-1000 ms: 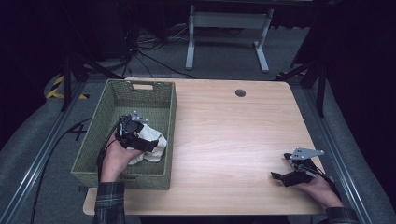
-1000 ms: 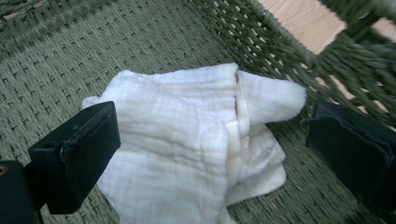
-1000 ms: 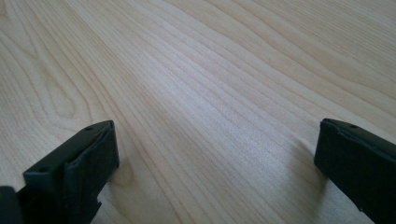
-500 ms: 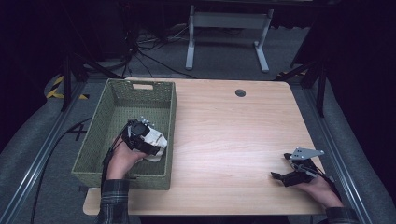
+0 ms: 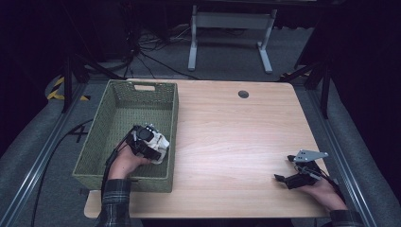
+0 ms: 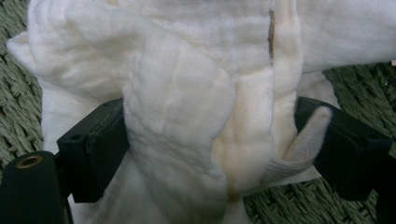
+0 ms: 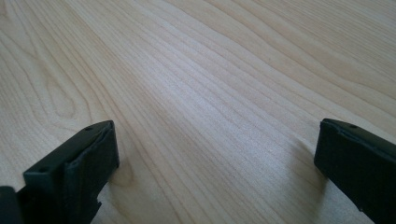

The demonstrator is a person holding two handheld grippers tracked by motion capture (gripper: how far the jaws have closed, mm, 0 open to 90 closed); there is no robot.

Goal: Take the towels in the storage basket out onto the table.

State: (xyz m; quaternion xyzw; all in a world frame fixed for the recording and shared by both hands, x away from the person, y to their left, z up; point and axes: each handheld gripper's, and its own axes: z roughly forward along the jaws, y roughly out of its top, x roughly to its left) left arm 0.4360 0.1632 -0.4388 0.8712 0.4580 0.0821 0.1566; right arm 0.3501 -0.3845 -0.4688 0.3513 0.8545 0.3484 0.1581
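A crumpled white cloth [image 5: 163,144] lies in the near right corner of the green woven basket [image 5: 142,85]. My left gripper [image 5: 157,147] reaches down into the basket onto it. In the left gripper view its jaws have just been closing, and the black pads [image 6: 95,147] press from both sides on a bunched fold of the cloth [image 6: 187,93]. My right gripper [image 5: 285,176] rests low over the wooden table [image 5: 236,132] near the front right corner. Its jaws stand wide open [image 7: 217,154] with only bare wood between them.
The basket stands along the table's left side, its right wall close beside my left gripper. A small round cable hole [image 5: 243,94] sits at the table's far edge. A grey metal stand [image 5: 231,21] is on the floor behind the table.
My left hand has sunk lower into the basket onto the cloth, and the cloth is now bunched between its jaws. The right hand has stayed where it was.
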